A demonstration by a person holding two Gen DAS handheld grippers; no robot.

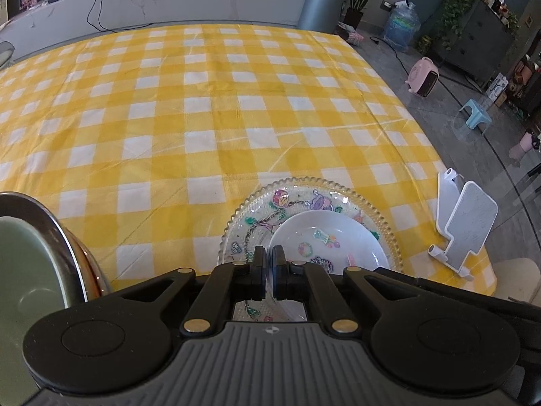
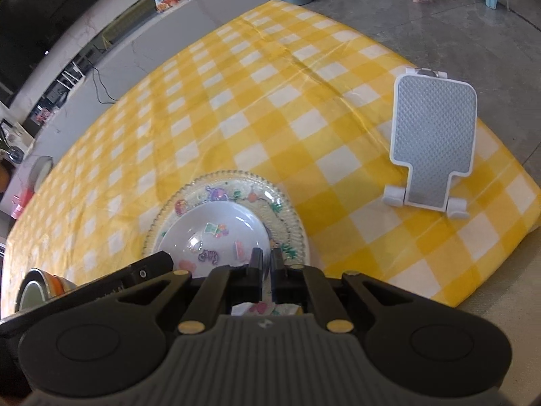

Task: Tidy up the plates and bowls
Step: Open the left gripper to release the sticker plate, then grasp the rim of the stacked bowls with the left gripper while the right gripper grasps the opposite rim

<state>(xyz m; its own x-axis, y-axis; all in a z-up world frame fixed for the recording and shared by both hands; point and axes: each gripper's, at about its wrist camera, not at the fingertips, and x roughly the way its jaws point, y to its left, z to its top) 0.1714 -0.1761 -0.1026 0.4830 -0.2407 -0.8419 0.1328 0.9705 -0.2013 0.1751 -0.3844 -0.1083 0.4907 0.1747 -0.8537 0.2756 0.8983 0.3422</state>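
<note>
A white plate (image 1: 331, 240) with cartoon stickers rests on a clear glass plate (image 1: 257, 209) with a beaded rim, near the front edge of the yellow checked table. My left gripper (image 1: 269, 260) is shut on the white plate's left rim. At the opposite side, my right gripper (image 2: 267, 260) is shut on the right rim of the white plate (image 2: 209, 223), with the glass plate (image 2: 236, 182) showing around it. The left gripper's black body (image 2: 145, 272) shows at the plate's left edge in the right wrist view.
A stack of bowls (image 1: 37, 270), green inside a metal one over an orange one, stands at the left; the stack of bowls (image 2: 37, 291) also shows in the right wrist view. A white and grey phone stand (image 2: 432, 135) sits at the right near the table edge.
</note>
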